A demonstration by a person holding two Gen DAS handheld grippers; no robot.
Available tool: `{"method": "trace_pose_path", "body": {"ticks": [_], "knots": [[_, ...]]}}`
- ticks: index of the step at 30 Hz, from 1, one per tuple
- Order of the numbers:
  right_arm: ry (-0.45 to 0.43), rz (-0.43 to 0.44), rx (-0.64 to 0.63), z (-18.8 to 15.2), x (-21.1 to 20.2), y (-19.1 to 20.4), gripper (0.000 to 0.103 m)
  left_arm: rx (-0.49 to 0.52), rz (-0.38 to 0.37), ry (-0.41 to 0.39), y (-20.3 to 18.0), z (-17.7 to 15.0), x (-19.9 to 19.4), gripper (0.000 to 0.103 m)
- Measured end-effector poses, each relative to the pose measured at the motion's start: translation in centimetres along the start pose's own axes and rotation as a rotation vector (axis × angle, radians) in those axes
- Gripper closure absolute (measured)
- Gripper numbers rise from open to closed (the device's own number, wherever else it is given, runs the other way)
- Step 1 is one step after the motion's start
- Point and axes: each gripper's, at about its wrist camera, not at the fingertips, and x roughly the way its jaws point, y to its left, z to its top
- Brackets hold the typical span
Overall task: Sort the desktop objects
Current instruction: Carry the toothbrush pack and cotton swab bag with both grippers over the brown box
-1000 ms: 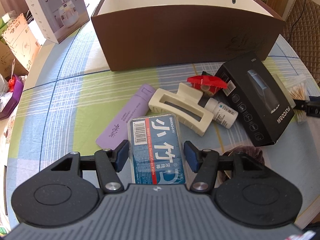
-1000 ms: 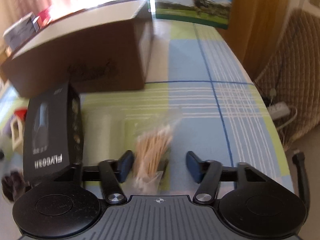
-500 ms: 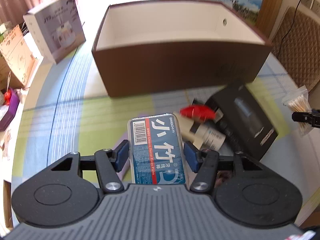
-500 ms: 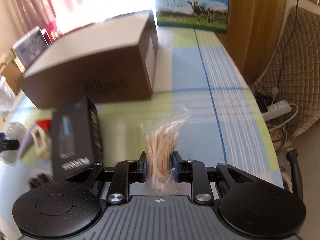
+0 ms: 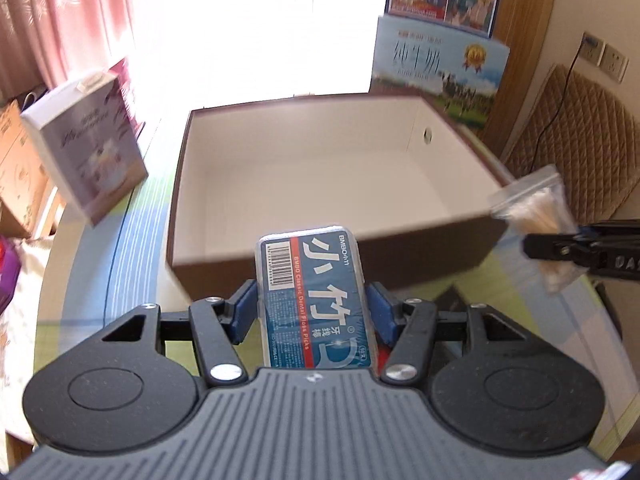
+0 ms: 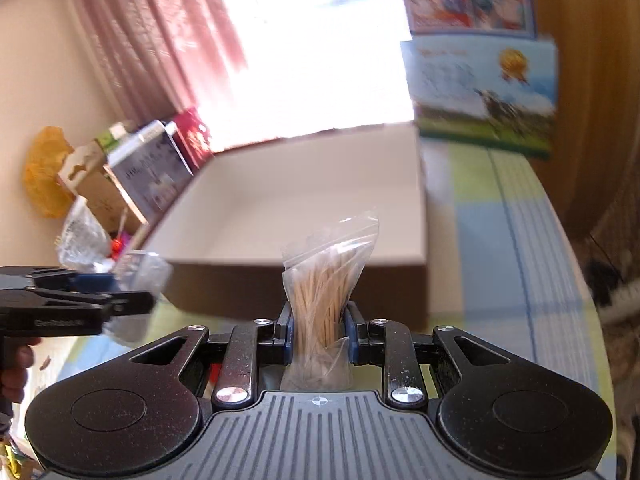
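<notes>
My left gripper [image 5: 313, 311] is shut on a blue dental floss pick box [image 5: 314, 296], held in the air just before the near wall of the brown storage box [image 5: 400, 258]. The box's white inside [image 5: 312, 176] shows nothing in it. My right gripper [image 6: 317, 334] is shut on a clear bag of cotton swabs [image 6: 328, 268], raised near the same box [image 6: 304, 204]. In the left wrist view that bag of cotton swabs [image 5: 536, 208] hangs at the right by the box's corner. The right wrist view shows the left gripper [image 6: 120, 300] with its floss pick box at the far left.
A white humidifier carton [image 5: 86, 148] stands left of the brown box on the checked tablecloth [image 5: 112, 264]. A milk carton [image 5: 436, 68] stands behind the box. A quilted chair [image 5: 576, 144] is at the right. A person's hand [image 6: 14, 368] shows at the lower left.
Both grippers have risen from the table toward the brown box. The left closed on the floss pick box and lifted it; the right closed on the swab bag and lifted it.
</notes>
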Motion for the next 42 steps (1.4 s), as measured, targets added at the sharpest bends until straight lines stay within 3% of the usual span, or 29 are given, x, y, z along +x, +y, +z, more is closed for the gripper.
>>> {"method": "trace_pose_path", "body": {"ticks": [5, 13, 28, 42], "knots": [[-0.007, 0.025, -0.015, 3.3, 2.9, 1.2, 0.082, -0.018, -0.037, -0.032, -0.1, 4.3, 1.8, 0.048], [0.051, 0.015, 0.01, 6.1, 8.7, 0.8, 0.082, -0.067, -0.085, 0.036, 1.0, 8.3, 7.6, 0.048], [0.217, -0.069, -0.008, 6.2, 16.3, -0.7, 0.082, -0.09, -0.065, 0.243, 2.3, 8.7, 17.0, 0.048], [0.277, -0.083, 0.019, 6.3, 17.5, -1.9, 0.082, -0.087, -0.071, 0.333, 2.1, 8.4, 19.2, 0.049]]}}
